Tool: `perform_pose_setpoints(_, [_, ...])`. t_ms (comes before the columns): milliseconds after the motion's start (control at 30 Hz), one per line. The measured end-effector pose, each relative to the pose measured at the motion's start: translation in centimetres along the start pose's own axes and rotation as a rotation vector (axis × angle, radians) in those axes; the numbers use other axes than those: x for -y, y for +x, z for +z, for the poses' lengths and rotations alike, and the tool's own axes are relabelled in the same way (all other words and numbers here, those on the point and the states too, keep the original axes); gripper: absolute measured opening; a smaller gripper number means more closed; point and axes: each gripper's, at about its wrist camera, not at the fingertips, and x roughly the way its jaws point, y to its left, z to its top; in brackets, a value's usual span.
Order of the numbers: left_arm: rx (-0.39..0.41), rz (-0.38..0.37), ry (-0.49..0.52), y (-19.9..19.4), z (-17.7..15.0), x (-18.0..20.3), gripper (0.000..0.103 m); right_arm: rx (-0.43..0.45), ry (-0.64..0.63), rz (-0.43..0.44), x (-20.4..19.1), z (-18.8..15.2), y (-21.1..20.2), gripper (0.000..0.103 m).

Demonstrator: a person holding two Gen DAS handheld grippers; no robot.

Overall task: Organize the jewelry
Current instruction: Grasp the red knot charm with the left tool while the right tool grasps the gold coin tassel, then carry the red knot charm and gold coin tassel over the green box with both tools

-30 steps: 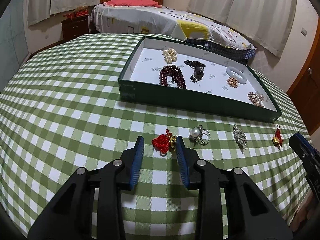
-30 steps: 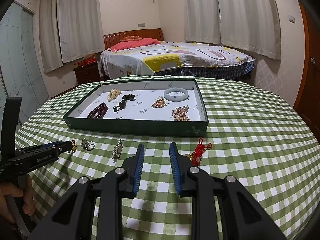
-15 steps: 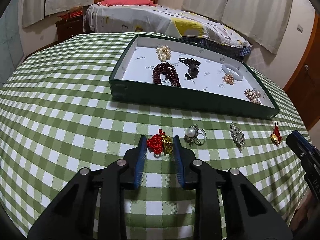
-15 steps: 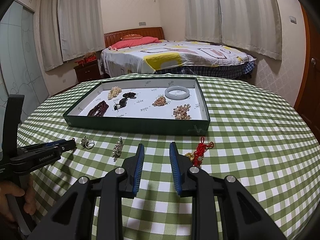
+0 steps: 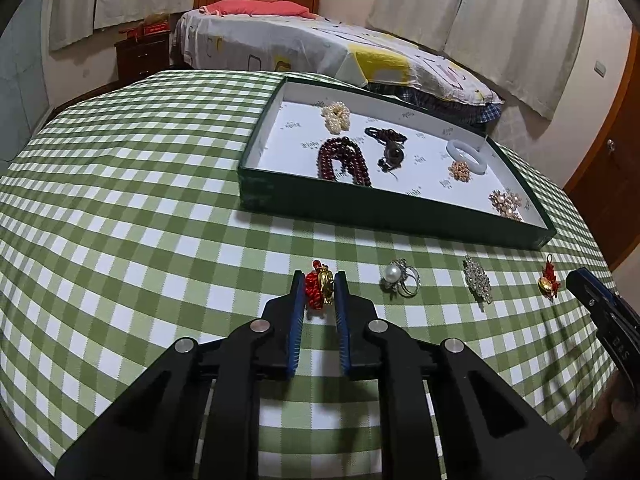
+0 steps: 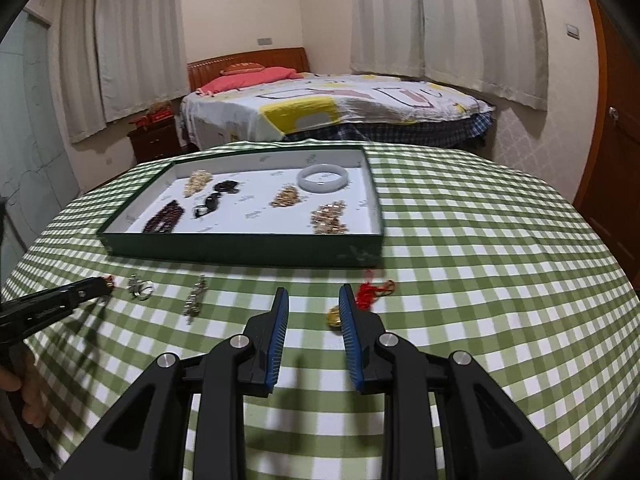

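My left tool (image 5: 320, 285) pinches the red-gold charm (image 5: 319, 289), lower centre; right tool (image 6: 313, 300) spread, empty; tray (image 5: 384, 216) liner print unreadable.

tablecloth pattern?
Green-and-white check tablecloth; clearest in the left wrist view.

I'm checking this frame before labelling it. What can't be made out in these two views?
- Left gripper, left wrist view: shut on the red knot charm; its underside is hidden by the pads.
- Second red charm, right wrist view: partly behind the right gripper finger.
- Tray jewelry, right wrist view: blurred, details unreadable.
- Brooch, right wrist view: too small.
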Motion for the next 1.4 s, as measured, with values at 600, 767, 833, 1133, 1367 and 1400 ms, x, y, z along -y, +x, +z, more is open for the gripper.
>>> perform_pose_setpoints(600, [0.019,0.019,-0.009,-0.3,0.5,-0.9,0.014,-0.167,0.049,-0.038,1.5,0.5,4.0,0.039])
perform_pose_setpoints(767, [0.019,0.019,-0.009,-0.4,0.5,-0.9,0.014,-0.174,0.059,-0.029,1.6,0.4,4.1,0.037])
perform_pose_setpoints(833, [0.019,0.019,-0.009,-0.3,0.5,-0.9,0.014,-0.173,0.061,-0.023,1.7,0.3,4.1,0.029])
perform_pose_setpoints(1133, [0.019,0.019,-0.01,-0.3,0.5,-0.9,0.014,-0.16,0.044,0.002,0.9,0.0,3.9,0.023])
perform_pose_setpoints(1367, [0.021,0.02,-0.021,-0.4,0.6,-1.2,0.014,-0.135,0.029,0.009,0.4,0.0,3.4,0.023])
perform_pose_setpoints(1400, [0.023,0.022,-0.021,-0.4,0.6,-1.2,0.014,-0.129,0.027,0.011,0.3,0.0,3.2,0.022])
